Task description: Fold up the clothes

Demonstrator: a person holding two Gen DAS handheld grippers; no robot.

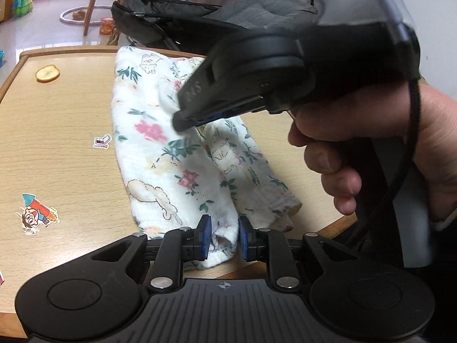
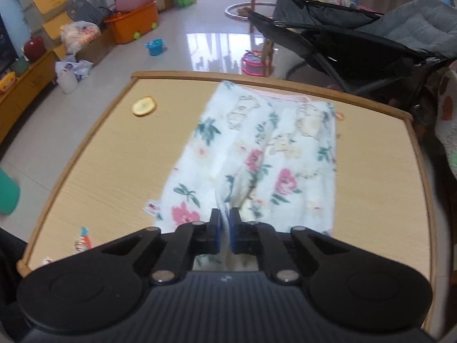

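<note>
White floral trousers (image 1: 160,154) (image 2: 257,148) with bear prints lie lengthwise on the wooden table (image 1: 57,120) (image 2: 114,157), the two legs side by side. My left gripper (image 1: 225,235) is at the near end of one leg. Its blue pads stand slightly apart, and the hem lies loosely between them. My right gripper (image 1: 182,124) (image 2: 224,225), held by a hand (image 1: 357,143), comes in from the right over the middle of the trousers. It is shut, with a fold of the fabric pinched at its tips.
A yellow round slice (image 1: 47,73) (image 2: 144,105) lies near the table's far left corner. Stickers (image 1: 37,214) (image 1: 102,141) are stuck to the tabletop. A black folding chair with a grey cushion (image 1: 171,23) (image 2: 342,37) stands just behind the far edge. Toys and boxes are on the floor beyond.
</note>
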